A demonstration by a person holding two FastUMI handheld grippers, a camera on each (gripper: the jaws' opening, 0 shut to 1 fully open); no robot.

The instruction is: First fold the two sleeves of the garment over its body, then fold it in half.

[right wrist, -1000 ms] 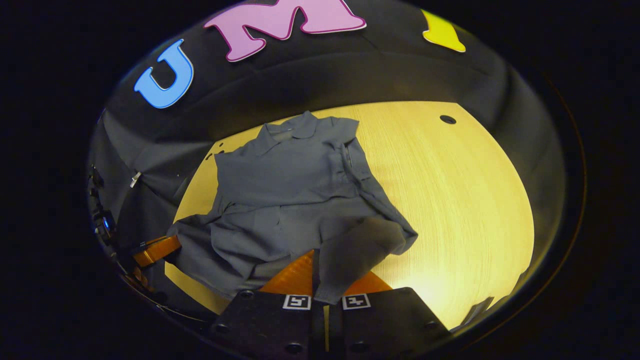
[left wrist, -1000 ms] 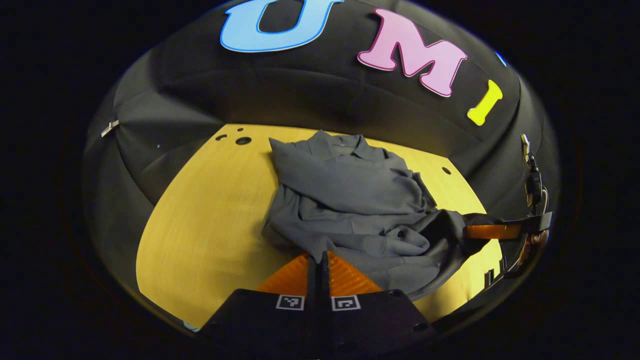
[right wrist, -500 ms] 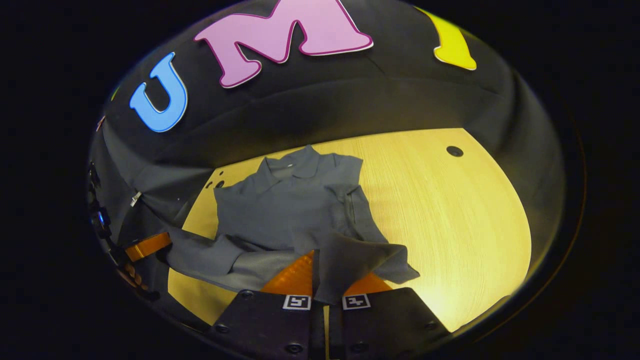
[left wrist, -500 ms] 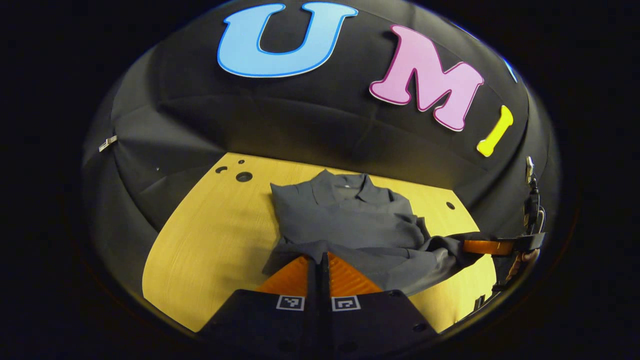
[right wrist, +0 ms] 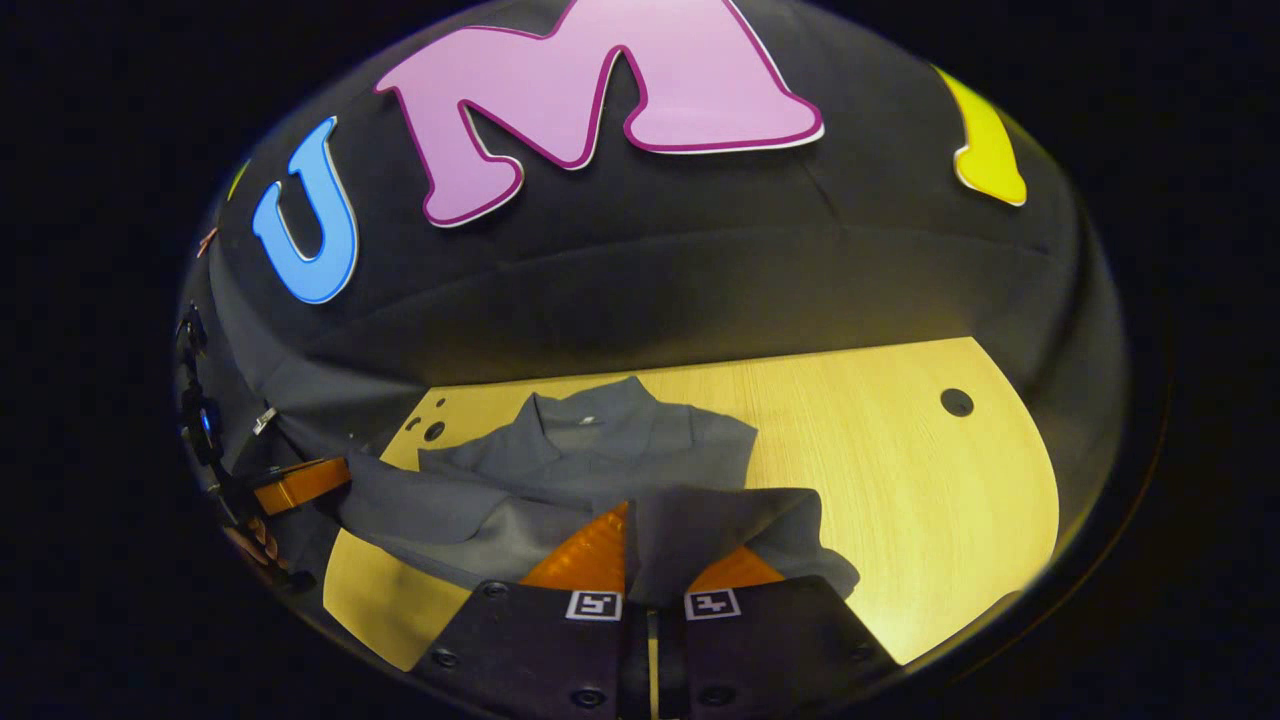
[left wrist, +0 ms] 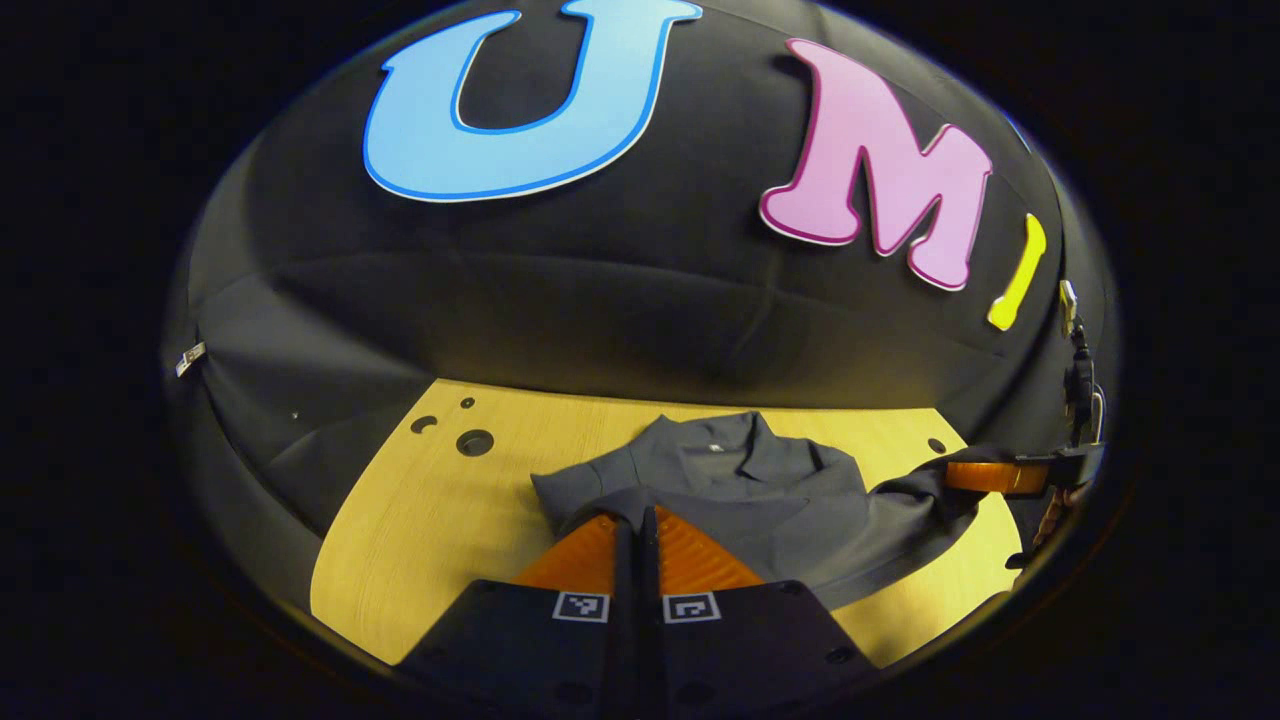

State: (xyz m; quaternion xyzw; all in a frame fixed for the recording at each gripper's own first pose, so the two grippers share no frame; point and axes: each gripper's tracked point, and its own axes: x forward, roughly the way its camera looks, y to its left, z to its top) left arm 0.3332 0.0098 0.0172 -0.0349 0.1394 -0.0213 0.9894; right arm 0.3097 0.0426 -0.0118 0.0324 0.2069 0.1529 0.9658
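Left gripper view: wooden table (left wrist: 430,520) with holes at 10 o'clock.
Garment (left wrist: 760,490): grey, collared, mid-table.
Left gripper (left wrist: 638,522): pinching its hem.
Right gripper (right wrist: 634,520): pinching cloth.

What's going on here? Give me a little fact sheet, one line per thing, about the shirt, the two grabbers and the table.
garment: grey collared shirt, collar at the far end, near hem lifted off the table
left gripper: shut on the hem's left part
right gripper: shut on the hem's right part, cloth draped over one finger
table: pale wood, small round holes near its far corners
stage: sleeves look folded in; the half fold is under way, not finished
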